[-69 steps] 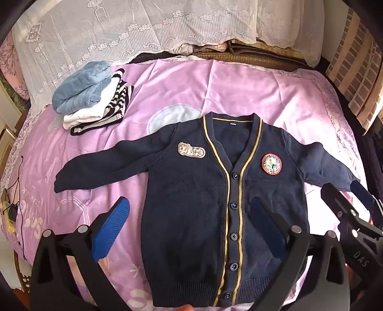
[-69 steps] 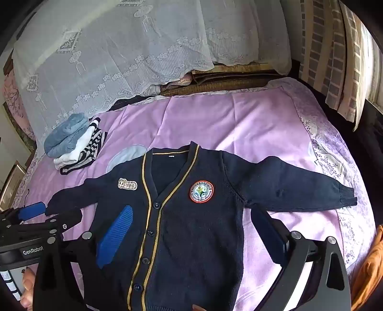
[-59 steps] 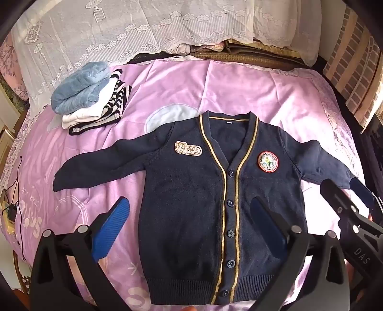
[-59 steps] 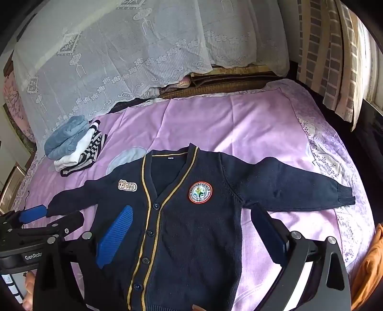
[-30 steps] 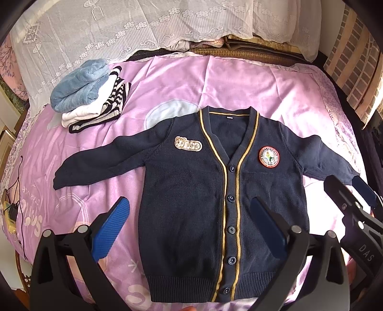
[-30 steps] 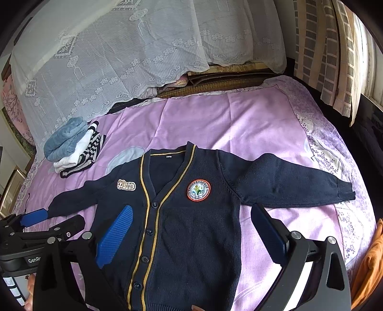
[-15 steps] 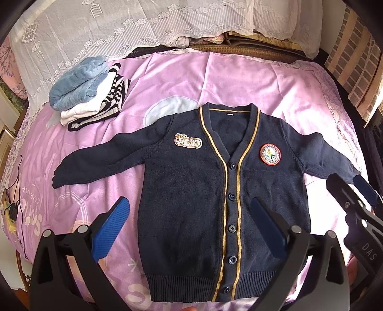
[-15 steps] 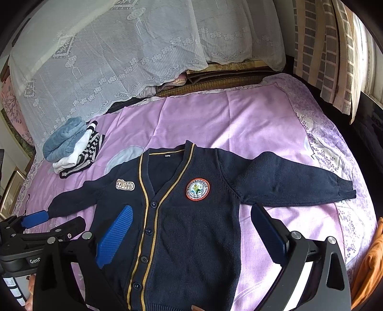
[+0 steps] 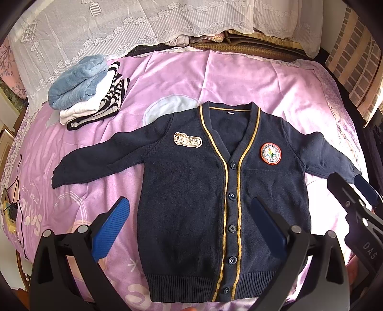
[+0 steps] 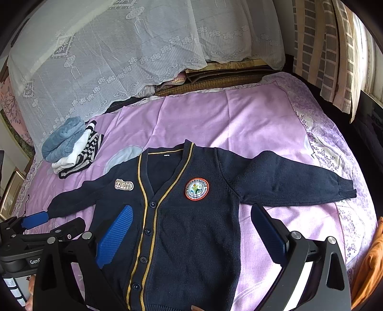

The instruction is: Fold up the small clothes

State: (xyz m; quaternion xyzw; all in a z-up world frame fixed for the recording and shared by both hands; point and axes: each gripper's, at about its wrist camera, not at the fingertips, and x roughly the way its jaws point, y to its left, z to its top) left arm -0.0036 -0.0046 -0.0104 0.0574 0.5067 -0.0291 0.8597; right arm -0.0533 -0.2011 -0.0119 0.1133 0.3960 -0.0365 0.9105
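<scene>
A small navy cardigan with yellow trim, buttons and two chest badges lies flat and face up on the pink bedspread, both sleeves spread outward. My left gripper hovers open above the lower body of the cardigan, holding nothing. My right gripper also hangs open over the cardigan's body with nothing between its fingers. The right gripper shows at the right edge of the left wrist view near the right cuff. The left gripper shows at the lower left of the right wrist view near the left cuff.
A stack of folded clothes, blue, white and striped, sits at the back left of the bed. Lace-covered pillows line the headboard. A cable and charger lie at the left edge. An orange cloth lies at the right.
Both cameras have drifted slightly, and the cardigan sits a little lower in view. The cardigan itself has not moved, and both grippers have stayed open.
</scene>
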